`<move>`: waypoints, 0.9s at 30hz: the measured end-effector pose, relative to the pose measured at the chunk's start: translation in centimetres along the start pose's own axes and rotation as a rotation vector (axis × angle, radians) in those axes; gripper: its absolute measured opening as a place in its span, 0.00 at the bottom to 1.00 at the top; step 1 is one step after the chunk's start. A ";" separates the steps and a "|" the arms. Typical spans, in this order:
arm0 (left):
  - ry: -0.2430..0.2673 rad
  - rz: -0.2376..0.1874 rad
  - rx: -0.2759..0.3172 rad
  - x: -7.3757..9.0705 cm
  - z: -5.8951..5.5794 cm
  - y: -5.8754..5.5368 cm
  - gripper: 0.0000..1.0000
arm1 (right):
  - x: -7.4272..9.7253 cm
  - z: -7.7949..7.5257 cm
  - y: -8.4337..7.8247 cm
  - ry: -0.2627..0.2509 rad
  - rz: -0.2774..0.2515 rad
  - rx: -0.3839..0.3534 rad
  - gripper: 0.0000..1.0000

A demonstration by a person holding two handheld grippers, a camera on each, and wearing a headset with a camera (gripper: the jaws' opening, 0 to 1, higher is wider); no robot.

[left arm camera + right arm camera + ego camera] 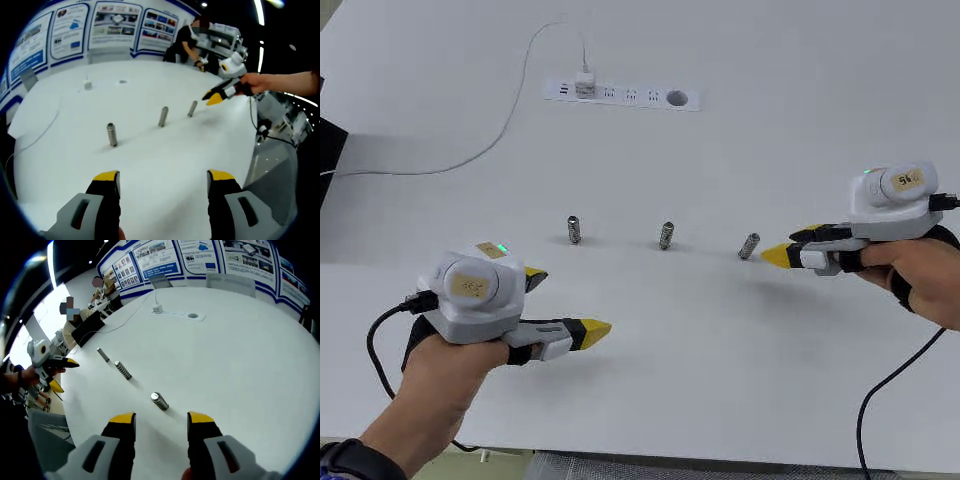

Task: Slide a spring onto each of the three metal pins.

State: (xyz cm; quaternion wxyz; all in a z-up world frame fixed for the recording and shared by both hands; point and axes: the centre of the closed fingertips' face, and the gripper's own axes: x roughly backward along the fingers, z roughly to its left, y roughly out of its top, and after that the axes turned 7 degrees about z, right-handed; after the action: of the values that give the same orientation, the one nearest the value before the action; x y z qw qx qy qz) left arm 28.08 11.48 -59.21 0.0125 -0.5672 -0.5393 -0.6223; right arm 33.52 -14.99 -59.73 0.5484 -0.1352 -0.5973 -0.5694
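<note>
Three short metal pins stand in a row on the white table, and each looks wrapped in a coiled spring: the left pin (574,229), the middle pin (666,235) and the right pin (749,245), which leans a little. My left gripper (570,303) is open and holds nothing, well in front of the left pin (112,134). My right gripper (792,243) is open too, its yellow tip just right of the right pin. That pin (160,401) sits a short way ahead of the gap between the open jaws of the right gripper (161,417), untouched.
A white power strip (620,95) with a plugged-in charger lies at the back, its cable running off to the left. A dark object (328,150) sits at the left edge. The table's front edge is close to my arms. A person (187,42) works beyond the table.
</note>
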 end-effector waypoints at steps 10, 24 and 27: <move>0.012 -0.007 0.004 0.2 0.5 0.2 0.73 | -0.1 2.6 -1.4 0.019 -0.041 -0.005 0.53; 0.029 -0.015 0.009 0.8 1.3 0.5 0.76 | -0.5 5.6 -2.5 0.049 -0.057 0.002 0.67; 0.031 -0.017 0.012 0.9 1.5 0.5 0.76 | -0.5 6.1 -2.6 0.050 -0.061 0.008 0.70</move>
State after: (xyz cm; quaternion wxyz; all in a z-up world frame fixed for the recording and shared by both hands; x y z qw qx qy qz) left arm 29.11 12.87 -58.60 0.0190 -0.5527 -0.5474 -0.6281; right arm 28.60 -10.57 -60.04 0.5460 -0.1003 -0.5896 -0.5867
